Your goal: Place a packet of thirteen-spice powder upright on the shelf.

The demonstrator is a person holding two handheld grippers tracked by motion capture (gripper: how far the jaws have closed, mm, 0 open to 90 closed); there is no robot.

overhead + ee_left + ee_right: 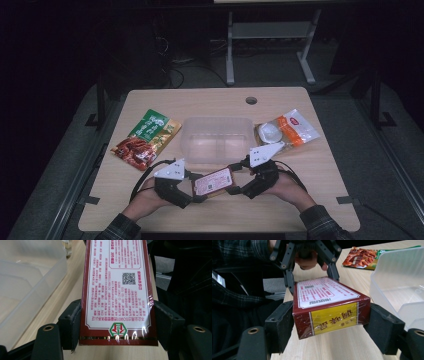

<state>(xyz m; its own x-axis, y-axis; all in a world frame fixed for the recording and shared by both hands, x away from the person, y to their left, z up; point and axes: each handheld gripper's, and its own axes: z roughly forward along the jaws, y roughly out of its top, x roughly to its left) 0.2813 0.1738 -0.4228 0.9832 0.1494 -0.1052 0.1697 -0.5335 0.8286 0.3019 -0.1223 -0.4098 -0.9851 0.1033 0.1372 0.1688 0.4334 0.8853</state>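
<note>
The dark red box [117,290] carries a white label of small red Chinese print, too fine to read, with a black QR code [128,278] toward 1 o'clock and a green-and-red emblem [118,330] at 6 o'clock. Its yellow end panel [333,318] bears large red Chinese characters, seen upside down.

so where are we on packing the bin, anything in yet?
Done: nothing visibly packed; the clear plastic bin looks empty. In hand: the red box is clamped at both ends, left gripper and right gripper each shut on it, near the table's front edge, in front of the bin. Left, if packing is the goal: the box, the green-and-red snack pouch left of the bin and the orange-and-white packet right of it.
</note>
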